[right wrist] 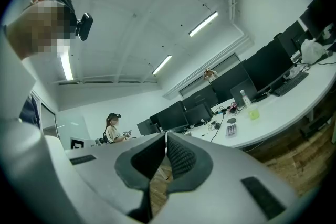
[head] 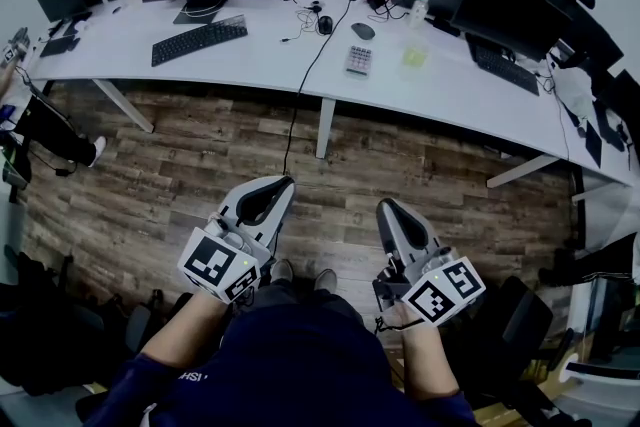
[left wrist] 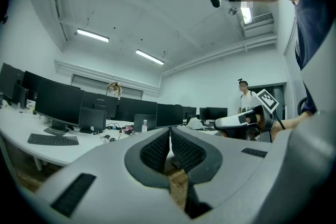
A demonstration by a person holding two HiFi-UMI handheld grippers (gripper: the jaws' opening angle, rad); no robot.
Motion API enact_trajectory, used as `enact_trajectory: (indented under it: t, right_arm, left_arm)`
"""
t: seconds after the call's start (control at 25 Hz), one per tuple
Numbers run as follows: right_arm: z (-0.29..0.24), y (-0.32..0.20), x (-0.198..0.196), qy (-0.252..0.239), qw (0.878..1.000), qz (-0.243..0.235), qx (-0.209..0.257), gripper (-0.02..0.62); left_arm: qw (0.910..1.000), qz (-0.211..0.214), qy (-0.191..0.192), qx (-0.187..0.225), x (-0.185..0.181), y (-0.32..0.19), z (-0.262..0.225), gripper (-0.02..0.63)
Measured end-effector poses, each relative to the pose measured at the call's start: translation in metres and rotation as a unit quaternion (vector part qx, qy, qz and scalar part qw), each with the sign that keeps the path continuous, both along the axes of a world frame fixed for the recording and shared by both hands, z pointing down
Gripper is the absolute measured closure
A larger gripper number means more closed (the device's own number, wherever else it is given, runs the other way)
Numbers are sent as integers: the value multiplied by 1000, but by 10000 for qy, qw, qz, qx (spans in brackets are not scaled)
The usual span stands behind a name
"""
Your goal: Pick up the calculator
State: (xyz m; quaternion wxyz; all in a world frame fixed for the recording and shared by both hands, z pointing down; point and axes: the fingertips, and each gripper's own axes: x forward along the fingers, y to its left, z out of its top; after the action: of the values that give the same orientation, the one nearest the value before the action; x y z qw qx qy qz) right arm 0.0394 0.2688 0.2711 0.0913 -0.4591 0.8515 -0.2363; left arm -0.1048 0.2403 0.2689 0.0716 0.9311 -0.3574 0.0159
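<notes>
The calculator is small and far off. Its keys blur together, and which end carries the display cannot be told. There is one calculator, flat on the white desk near the front edge, just left of a yellow-green container. Its long axis runs from the desk's near edge toward the monitors. Two grippers — left gripper and right gripper — hang over the wood floor, well apart from it, each with jaws pressed together on nothing.

Calculator on desk; mouse just behind; keyboard well left.
</notes>
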Motion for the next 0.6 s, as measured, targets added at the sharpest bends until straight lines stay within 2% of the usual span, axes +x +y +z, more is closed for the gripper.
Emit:
enact_trajectory:
  t: [0.6]
  right_arm:
    - [-3,-5,0,111,9999,-32,61,555]
  left_arm:
    - [10000,3,-12,-3,1,-5,0,572]
